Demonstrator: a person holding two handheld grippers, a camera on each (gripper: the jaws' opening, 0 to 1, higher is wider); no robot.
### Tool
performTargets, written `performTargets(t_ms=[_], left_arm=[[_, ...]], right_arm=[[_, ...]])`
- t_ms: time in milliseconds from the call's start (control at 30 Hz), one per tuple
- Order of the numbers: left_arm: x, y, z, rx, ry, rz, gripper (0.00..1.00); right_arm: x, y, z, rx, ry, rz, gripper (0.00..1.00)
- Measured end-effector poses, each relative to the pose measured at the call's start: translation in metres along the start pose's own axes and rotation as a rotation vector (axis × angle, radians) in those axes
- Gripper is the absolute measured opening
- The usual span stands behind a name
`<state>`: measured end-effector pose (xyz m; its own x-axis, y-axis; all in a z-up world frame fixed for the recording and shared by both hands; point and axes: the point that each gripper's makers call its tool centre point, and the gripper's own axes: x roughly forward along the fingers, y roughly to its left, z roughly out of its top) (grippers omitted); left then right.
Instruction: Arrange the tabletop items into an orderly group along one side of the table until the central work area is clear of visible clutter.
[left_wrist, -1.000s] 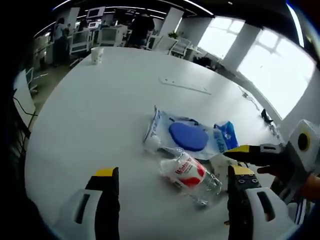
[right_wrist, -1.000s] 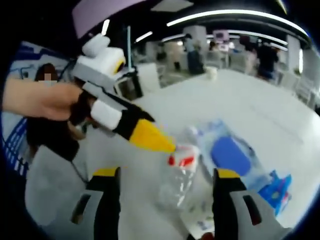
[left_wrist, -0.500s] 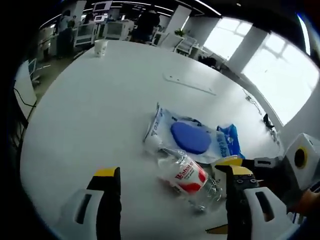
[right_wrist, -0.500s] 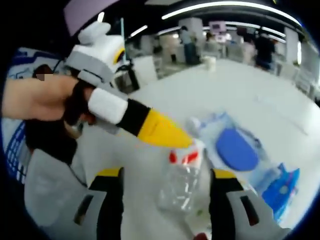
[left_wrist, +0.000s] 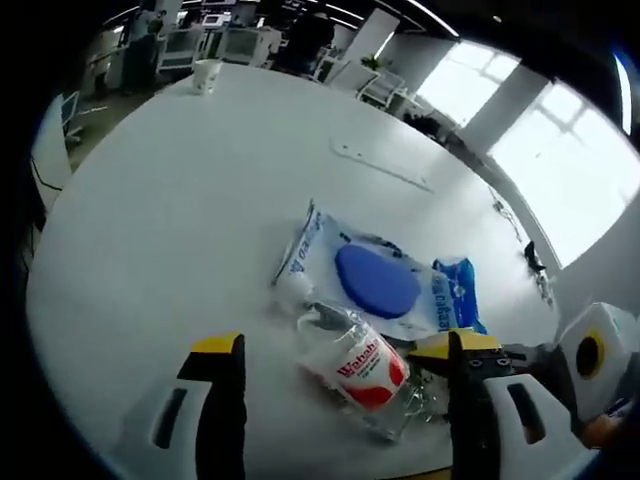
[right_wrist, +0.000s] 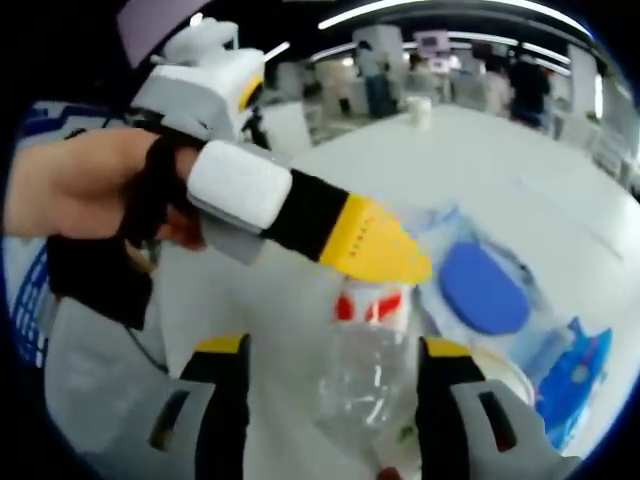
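Well, both grippers' fingers (left_wrist: 224, 400) stand apart around the bottle (left_wrist: 352, 366); white table (left_wrist: 170, 200) beyond lies bare.

People (right_wrist: 528, 85) stand among what look like desks (left_wrist: 235, 42) beyond the table.

Clear bottle (left_wrist: 355, 368) lying beside blue-white packet (left_wrist: 378, 282).

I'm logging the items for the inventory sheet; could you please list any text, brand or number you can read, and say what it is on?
"Wahaha": red label of the clear plastic bottle, left gripper view; the last letters are unclear.
Blue print along the edges of the clear packet holding a blue disc: too small to read.
Bottle label in the right gripper view: blurred, unreadable.
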<state>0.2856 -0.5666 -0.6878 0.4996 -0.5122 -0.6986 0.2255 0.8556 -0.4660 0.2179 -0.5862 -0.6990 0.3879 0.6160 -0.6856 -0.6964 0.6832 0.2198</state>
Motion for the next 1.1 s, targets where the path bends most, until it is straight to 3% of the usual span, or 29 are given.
performTargets(t_ms=[1100], left_arm=[[0.030,-0.005,-0.003,-0.092,0.033,-0.019,0.77]], right_arm=[[0.017,-0.004,-0.004,0.009,-0.016,-0.031,0.63]])
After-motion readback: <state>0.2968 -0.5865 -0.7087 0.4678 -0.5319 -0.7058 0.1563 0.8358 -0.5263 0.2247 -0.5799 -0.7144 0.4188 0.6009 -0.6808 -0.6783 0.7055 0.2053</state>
